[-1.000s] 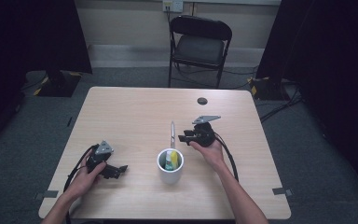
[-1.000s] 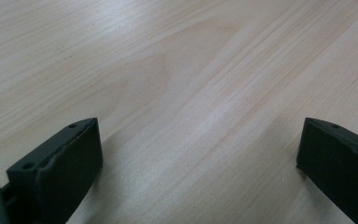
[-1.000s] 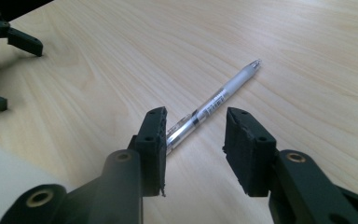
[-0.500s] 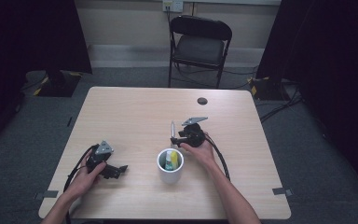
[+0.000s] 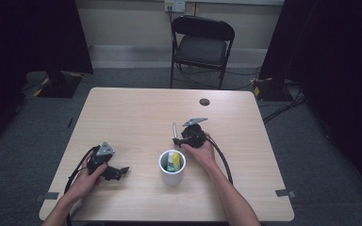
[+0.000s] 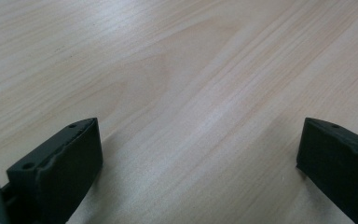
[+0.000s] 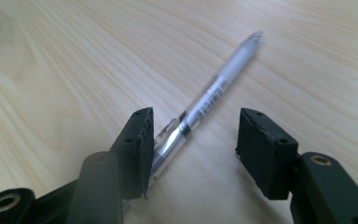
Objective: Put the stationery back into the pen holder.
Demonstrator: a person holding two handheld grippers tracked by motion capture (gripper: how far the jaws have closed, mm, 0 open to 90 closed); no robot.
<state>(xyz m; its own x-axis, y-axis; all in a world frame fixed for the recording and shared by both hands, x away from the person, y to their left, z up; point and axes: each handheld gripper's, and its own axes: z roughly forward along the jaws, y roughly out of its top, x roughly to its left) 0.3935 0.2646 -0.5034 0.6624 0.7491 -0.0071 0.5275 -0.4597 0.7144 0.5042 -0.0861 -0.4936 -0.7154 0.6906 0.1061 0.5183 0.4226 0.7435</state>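
While the right gripper (image 7: 191,135) straddles the pen (image 7: 214,91), bare table (image 5: 132,113) surrounds them.

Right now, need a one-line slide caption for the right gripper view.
Right gripper with jaws open astride a clear pen lying on the wooden table, no grip yet.

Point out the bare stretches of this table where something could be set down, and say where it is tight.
Free: the far half of the table, bare up to the small dark disc, and the right side beyond the right forearm. Also the near left corner strip by the left gripper. Crowded: the middle near edge, where the white cup, the pen and the right gripper sit close together.
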